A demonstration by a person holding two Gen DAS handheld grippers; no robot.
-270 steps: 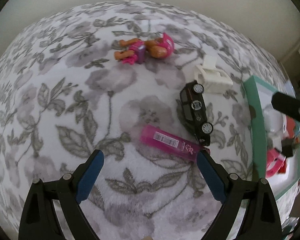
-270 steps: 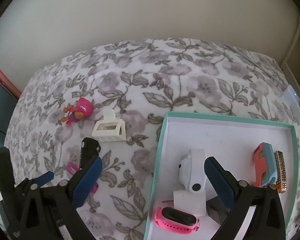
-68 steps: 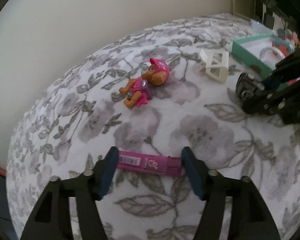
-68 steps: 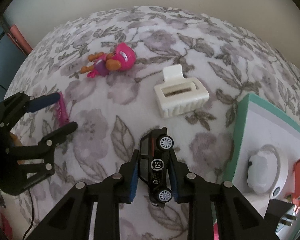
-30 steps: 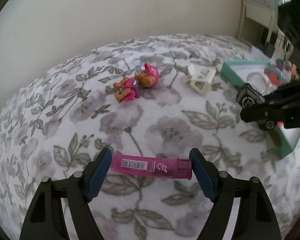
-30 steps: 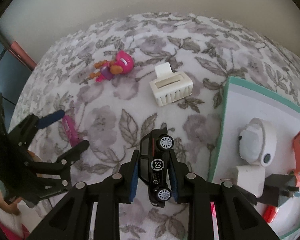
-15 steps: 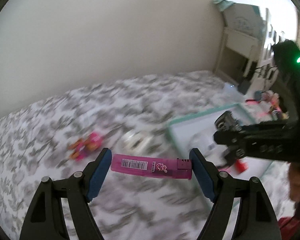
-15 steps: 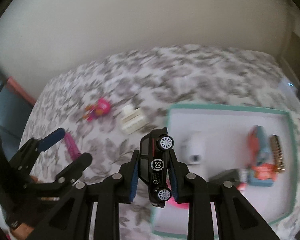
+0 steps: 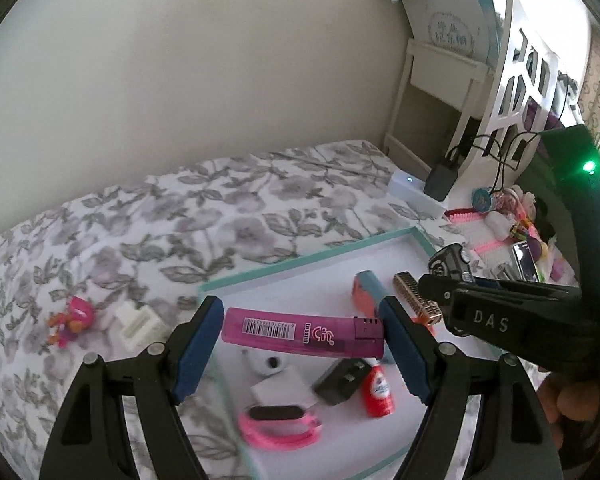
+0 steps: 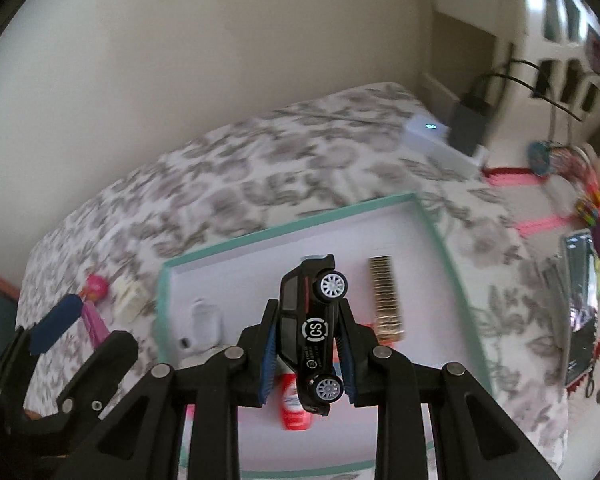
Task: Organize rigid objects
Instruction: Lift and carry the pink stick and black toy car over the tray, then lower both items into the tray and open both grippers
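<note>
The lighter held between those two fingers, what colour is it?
Translucent pink lighter with a barcode, clearest in the left wrist view.

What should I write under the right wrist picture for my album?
Right gripper holds a black toy car above the teal-rimmed tray.

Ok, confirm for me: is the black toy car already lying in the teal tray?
No, the right gripper is shut on the black toy car, holding it above the teal tray.
</note>
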